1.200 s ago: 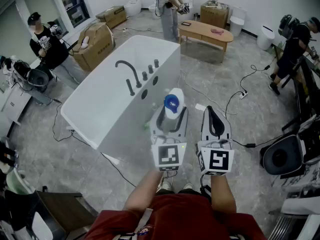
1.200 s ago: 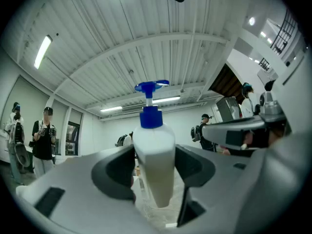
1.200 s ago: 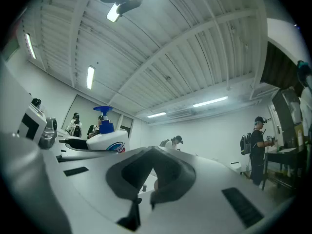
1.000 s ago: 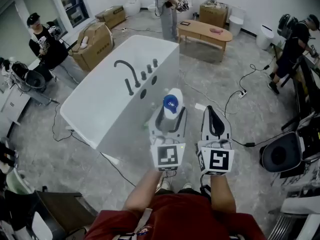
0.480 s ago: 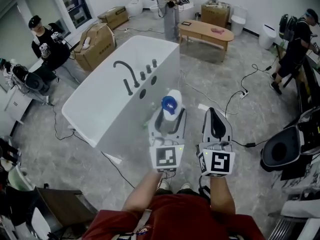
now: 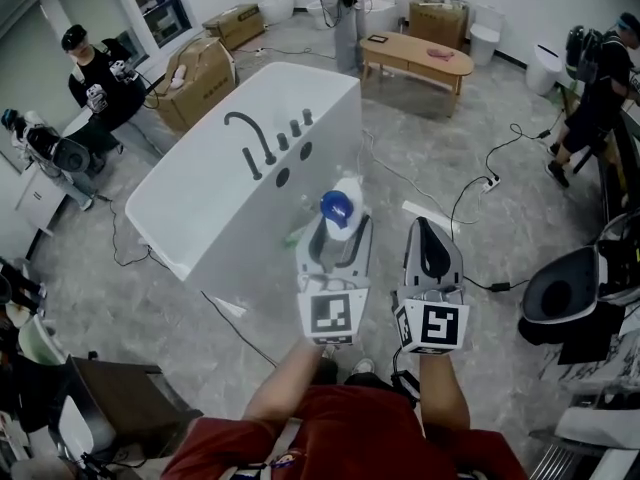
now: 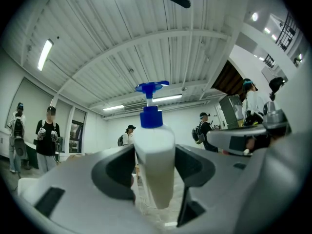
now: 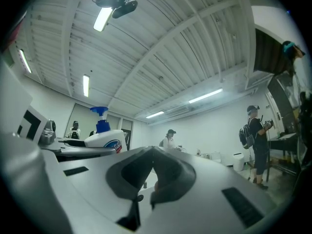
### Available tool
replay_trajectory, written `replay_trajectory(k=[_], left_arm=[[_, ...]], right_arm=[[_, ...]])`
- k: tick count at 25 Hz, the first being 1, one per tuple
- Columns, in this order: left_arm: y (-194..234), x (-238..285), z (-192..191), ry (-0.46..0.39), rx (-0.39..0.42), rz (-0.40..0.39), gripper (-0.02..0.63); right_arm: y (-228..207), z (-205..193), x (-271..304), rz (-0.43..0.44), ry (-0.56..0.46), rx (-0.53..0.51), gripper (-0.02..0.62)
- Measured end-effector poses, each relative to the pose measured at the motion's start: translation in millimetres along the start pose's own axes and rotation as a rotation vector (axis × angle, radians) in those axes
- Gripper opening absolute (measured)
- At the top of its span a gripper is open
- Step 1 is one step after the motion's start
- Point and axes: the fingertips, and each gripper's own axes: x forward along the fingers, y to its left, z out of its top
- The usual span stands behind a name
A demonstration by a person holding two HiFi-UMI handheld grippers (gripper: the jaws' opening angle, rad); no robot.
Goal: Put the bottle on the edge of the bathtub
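Left gripper (image 6: 337, 236) clamps its two jaws on the body of the white bottle (image 6: 340, 208), which stands upright between them with its blue pump on top. Right gripper (image 6: 428, 230) is just beside it, jaws together and holding nothing. In the head view the bottle is in the air before the side wall of the bathtub (image 6: 260, 218), not on its edge.

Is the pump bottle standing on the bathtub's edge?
No, the pump bottle is clamped in the left gripper's jaws, not resting on the bathtub.
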Motion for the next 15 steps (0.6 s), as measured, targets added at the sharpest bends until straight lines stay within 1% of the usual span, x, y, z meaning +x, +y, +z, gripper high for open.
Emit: replay_trajectory(k=[4, 7, 15], left_arm=[[-6.6, 2.8, -0.5, 0.012, -0.01, 0.007, 0.258], [-11.3, 4.5, -0.3, 0.009, 0.007, -0.003, 0.256], [-10.4, 13.2, -5.4, 0.008, -0.005, 0.005, 0.256]], right_arm=[[-4.4, -4.7, -0.5, 0.006, 0.008, 0.006, 0.012], [-7.7, -4.1, -0.5, 0.005, 0.007, 0.004, 0.012], [-16.0, -8.4, 5.6, -0.001, 0.012, -0.001, 0.012]])
